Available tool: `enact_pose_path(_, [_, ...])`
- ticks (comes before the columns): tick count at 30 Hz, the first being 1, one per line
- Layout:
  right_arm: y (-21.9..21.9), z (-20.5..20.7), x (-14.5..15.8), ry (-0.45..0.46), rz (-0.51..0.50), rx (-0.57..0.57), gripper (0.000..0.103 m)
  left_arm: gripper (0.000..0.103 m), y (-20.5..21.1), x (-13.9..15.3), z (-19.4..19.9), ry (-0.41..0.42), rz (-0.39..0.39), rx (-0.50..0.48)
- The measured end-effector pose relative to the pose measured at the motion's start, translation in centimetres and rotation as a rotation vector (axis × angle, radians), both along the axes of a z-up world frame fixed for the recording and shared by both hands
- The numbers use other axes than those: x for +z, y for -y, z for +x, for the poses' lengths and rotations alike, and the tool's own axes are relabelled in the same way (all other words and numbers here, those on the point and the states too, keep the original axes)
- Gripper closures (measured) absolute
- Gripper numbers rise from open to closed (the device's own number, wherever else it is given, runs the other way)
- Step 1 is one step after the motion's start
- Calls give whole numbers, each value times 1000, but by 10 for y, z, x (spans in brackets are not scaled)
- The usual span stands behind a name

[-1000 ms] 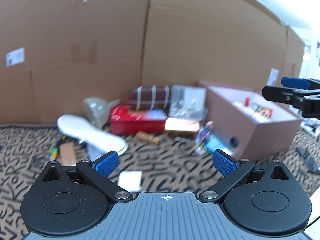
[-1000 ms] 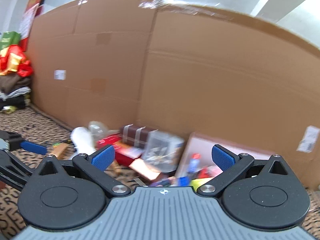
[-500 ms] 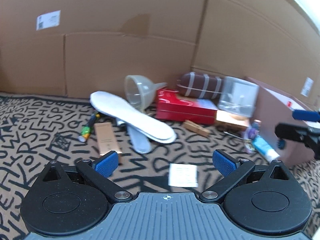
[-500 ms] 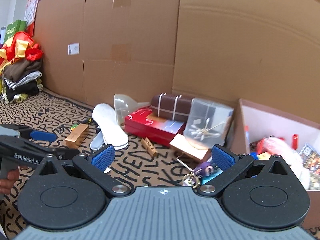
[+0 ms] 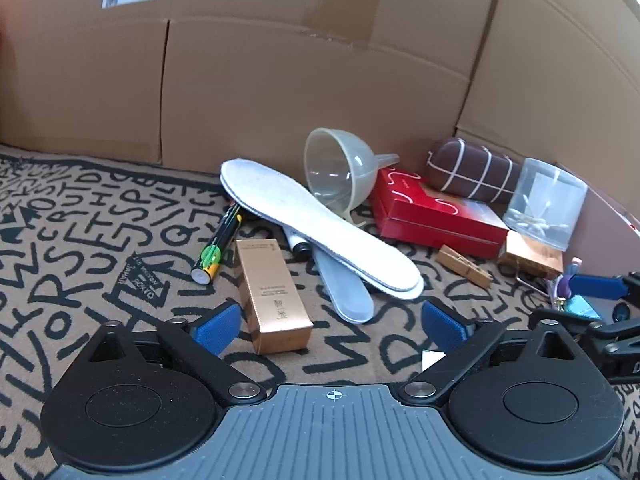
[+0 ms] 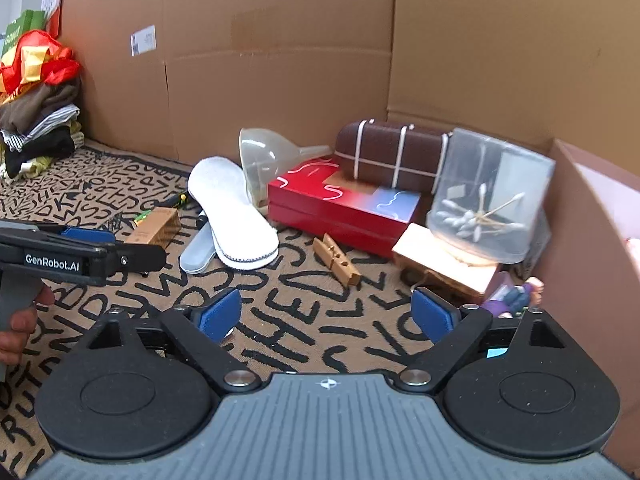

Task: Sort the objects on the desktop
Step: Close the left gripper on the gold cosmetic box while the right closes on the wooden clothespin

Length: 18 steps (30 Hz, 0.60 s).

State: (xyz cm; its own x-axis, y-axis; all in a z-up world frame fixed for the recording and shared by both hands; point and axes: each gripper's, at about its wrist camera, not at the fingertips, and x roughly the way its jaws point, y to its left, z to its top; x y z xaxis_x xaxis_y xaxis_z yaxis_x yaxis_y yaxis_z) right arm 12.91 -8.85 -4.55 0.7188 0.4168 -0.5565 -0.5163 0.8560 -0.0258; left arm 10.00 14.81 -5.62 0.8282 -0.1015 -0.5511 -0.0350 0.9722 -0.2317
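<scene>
Both grippers dropped nearer; left gripper (image 5: pixel 330 322) fingers spread; gold box (image 5: pixel 272 294) lies lengthwise between.

"GenRobot.AI" on left hand-held gripper (image 6: pixel 80 236), scattered letters on mat (image 6: pixel 304 312)

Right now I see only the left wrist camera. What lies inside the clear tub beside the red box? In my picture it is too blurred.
Observer: The right wrist view shows cotton swabs lying loose at the bottom of the clear tub.
Operator: What stands to the right of it? My picture nearly ends there.
Observer: The wall of a brown box rises close beside the tub, taller than the tub.
Operator: Is there anything far to the left, outside my picture?
Observer: Yes, a pile of folded clothes, with red and yellow fabric on top of it.
</scene>
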Motion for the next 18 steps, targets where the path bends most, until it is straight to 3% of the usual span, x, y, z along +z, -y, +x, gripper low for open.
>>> enact_pose_path(10, [-17, 35, -21, -48, -22, -7, 26, 16, -13, -14, 17, -36, -49, 6])
enact_pose_path(18, [-24, 61, -32, -39, -59, -22, 32, 25, -8, -16, 22, -22, 15, 6])
